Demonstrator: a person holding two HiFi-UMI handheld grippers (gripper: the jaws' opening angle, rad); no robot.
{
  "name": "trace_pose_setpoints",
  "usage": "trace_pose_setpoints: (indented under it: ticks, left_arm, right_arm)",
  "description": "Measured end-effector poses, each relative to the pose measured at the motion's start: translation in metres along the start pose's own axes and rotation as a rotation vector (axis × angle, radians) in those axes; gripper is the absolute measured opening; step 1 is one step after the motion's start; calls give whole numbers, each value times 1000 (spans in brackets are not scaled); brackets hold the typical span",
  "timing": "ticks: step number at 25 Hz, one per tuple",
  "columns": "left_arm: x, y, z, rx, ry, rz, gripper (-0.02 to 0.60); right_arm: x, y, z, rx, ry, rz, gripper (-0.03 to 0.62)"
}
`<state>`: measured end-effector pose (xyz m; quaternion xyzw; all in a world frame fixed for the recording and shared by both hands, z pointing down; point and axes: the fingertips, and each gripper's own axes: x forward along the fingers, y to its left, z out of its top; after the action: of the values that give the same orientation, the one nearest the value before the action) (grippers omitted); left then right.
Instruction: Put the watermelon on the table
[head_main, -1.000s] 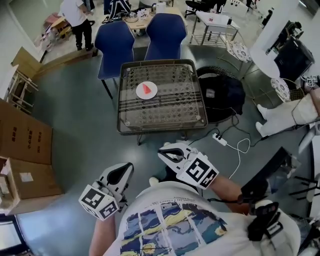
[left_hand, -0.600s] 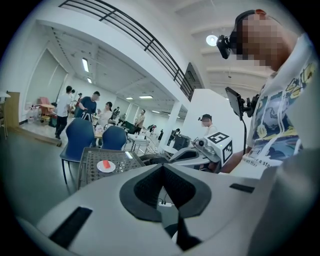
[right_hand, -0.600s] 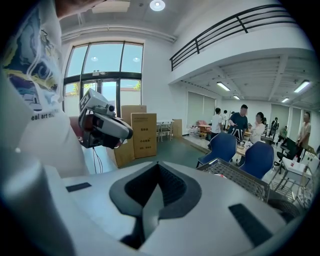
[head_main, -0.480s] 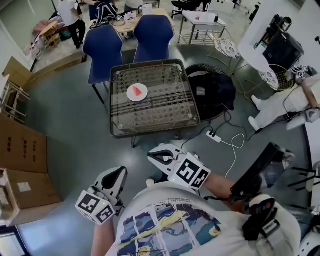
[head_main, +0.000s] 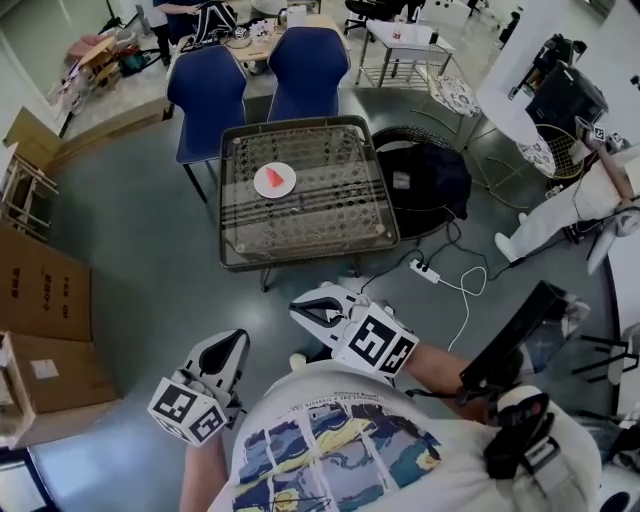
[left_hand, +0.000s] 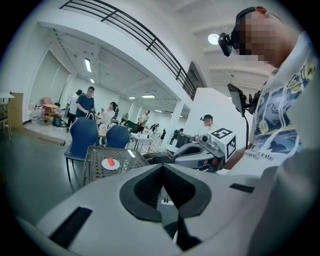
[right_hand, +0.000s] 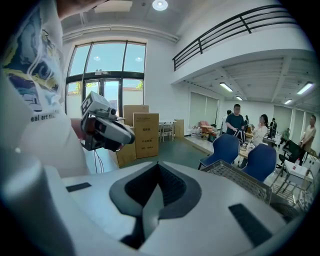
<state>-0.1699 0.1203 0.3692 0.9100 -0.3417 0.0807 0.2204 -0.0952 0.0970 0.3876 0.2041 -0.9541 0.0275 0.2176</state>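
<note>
Probable watermelon well apart from fingers

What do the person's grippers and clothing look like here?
Both the left gripper and right gripper have smooth pale grey shells with black pads, each carrying a white cube of black square markers. The person wears a white T-shirt with a blue-and-yellow print.
</note>
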Motion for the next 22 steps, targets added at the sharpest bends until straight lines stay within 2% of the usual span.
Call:
trace_pose_setpoints:
  ticks: [22]
  left_arm:
    - [16,6,-11,-24,44,9,9]
  right_arm:
    - [2,-13,-16,6,49,6,9]
